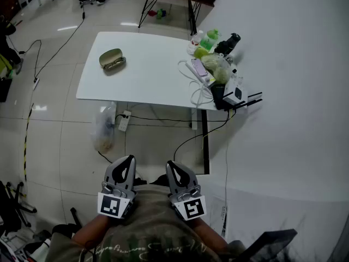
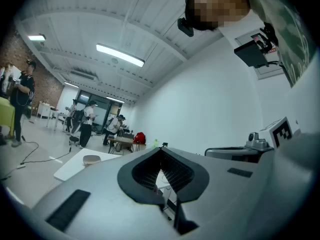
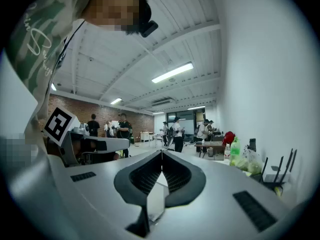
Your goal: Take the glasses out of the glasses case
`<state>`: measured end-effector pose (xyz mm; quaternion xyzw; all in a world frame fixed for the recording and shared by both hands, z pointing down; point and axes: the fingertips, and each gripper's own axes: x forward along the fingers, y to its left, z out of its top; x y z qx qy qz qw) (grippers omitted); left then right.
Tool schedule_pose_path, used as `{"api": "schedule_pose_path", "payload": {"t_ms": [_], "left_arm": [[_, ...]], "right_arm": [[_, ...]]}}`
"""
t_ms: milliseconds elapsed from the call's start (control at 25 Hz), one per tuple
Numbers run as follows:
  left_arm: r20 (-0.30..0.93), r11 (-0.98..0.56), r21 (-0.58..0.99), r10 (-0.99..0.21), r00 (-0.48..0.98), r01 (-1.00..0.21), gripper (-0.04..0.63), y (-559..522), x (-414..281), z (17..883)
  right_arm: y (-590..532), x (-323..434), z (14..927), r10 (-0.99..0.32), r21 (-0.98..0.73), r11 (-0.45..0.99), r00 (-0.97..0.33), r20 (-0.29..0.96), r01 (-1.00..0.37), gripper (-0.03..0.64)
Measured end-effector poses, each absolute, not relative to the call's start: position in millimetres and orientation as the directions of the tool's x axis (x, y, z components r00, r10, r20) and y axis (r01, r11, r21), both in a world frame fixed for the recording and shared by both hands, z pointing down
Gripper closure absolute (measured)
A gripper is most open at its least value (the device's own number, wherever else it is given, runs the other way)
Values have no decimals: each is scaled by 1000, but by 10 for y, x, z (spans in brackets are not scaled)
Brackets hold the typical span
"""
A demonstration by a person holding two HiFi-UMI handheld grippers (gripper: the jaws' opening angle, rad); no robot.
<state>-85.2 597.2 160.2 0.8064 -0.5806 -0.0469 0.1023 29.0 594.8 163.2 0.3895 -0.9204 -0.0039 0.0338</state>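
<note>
An olive-green glasses case point(image 1: 112, 59) lies open on the left part of the white table point(image 1: 147, 81), far ahead of me; something like glasses shows in its lower half. Both grippers are held close to my body, well short of the table. My left gripper point(image 1: 129, 160) and my right gripper point(image 1: 170, 164) point level, side by side, each with its jaws together and nothing between them. The left gripper view shows the shut jaws point(image 2: 161, 150) and the case point(image 2: 91, 159) small in the distance. The right gripper view shows its jaws point(image 3: 161, 153) closed at the tips.
The table's right end holds bottles point(image 1: 210, 37), a plastic bag point(image 1: 217, 67), a power strip point(image 1: 197, 72), white cables and a black device point(image 1: 234, 96). A plastic bag point(image 1: 103, 127) and cables lie on the floor under the table. People stand in the background point(image 3: 177, 134).
</note>
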Motion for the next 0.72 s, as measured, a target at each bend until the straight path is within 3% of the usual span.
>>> {"api": "schedule_pose_path", "payload": {"t_ms": [200, 360, 720], "left_arm": [[35, -359, 187, -928, 372, -914, 588, 6054, -839, 1715], [25, -355, 212, -929, 368, -910, 588, 6026, -850, 1705], [16, -286, 260, -954, 300, -922, 588, 5784, -992, 1669]], "right_arm": [[6004, 114, 1560, -707, 153, 704, -704, 63, -694, 604], [5985, 189, 1726, -720, 107, 694, -681, 136, -712, 604], [5743, 72, 1749, -679, 61, 734, -727, 102, -677, 606]]}}
